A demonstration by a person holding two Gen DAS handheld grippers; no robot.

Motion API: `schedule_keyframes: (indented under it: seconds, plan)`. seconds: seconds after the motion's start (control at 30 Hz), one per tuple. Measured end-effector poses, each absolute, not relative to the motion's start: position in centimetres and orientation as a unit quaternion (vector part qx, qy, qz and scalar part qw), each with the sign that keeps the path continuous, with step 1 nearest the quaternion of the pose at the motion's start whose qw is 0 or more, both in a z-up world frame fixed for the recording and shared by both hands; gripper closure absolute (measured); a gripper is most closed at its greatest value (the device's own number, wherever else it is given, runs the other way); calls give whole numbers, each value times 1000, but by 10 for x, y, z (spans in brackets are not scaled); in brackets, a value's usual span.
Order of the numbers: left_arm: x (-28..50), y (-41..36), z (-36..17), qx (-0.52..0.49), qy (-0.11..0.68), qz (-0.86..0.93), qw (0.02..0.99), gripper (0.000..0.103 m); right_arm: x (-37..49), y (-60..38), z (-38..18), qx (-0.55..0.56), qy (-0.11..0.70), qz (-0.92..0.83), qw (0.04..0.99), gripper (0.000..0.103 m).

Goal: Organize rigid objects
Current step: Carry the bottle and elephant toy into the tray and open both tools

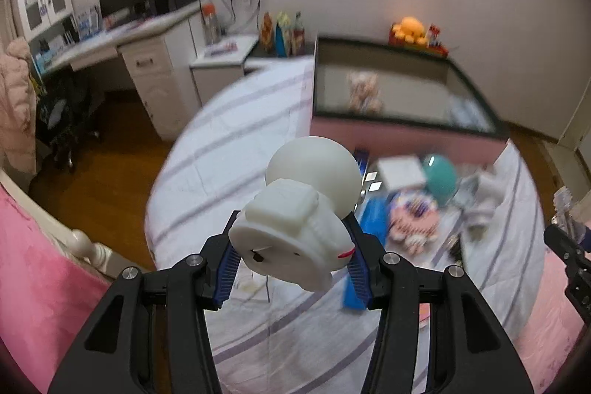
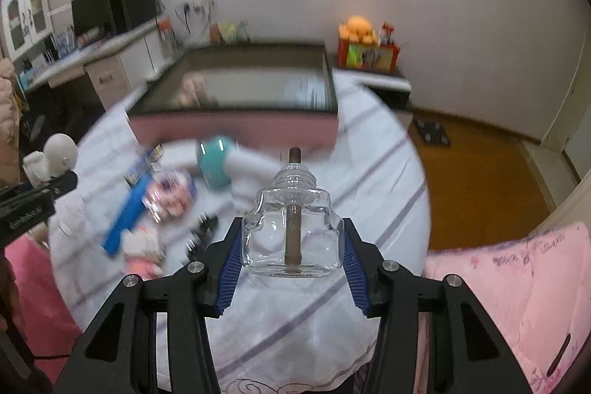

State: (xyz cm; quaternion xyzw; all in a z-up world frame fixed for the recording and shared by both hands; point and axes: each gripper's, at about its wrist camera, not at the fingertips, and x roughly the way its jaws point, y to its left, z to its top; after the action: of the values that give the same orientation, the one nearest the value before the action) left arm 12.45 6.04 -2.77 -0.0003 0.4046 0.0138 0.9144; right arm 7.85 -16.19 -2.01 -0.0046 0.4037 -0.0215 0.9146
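My left gripper (image 1: 293, 263) is shut on a white plastic figurine (image 1: 295, 224) with a round head, held above the striped bedsheet (image 1: 236, 150). The figurine also shows at the far left of the right wrist view (image 2: 51, 157). My right gripper (image 2: 291, 264) is shut on a clear glass bottle (image 2: 291, 228) with a brown stick through its neck. The bottle shows at the right edge of the left wrist view (image 1: 563, 209). An open pink storage box (image 2: 236, 128) sits on the sheet beyond both grippers.
On the sheet before the box lie a teal round object (image 2: 216, 165), a blue flat box (image 2: 127, 213), a patterned packet (image 2: 171, 192), a small pink-white plush (image 2: 142, 248) and a black clip (image 2: 203, 231). Pink bedding (image 2: 509, 283) lies right; a desk (image 1: 122, 39) stands left.
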Motion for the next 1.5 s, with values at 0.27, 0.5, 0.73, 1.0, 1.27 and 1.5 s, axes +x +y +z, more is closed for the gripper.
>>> schedule_keyframes:
  seconds: [0.27, 0.5, 0.73, 1.0, 1.27, 1.5]
  plan:
    - [107, 40, 32, -1, 322, -3, 947, 51, 59, -152, 43, -22, 313, -19, 949, 52]
    - [94, 17, 53, 19, 284, -28, 958, 51, 53, -141, 64, -31, 275, -10, 961, 52]
    - [84, 4, 59, 28, 275, -50, 960, 51, 50, -131, 67, -37, 265, 7, 963, 52]
    - [86, 3, 58, 32, 275, -43, 960, 51, 52, -128, 63, -34, 270, 16, 962, 52]
    - [101, 3, 54, 33, 282, -38, 958, 51, 60, -128, 60, -36, 274, 21, 961, 52]
    - [137, -1, 56, 37, 282, -32, 958, 51, 90, -132, 57, -27, 277, 24, 960, 52]
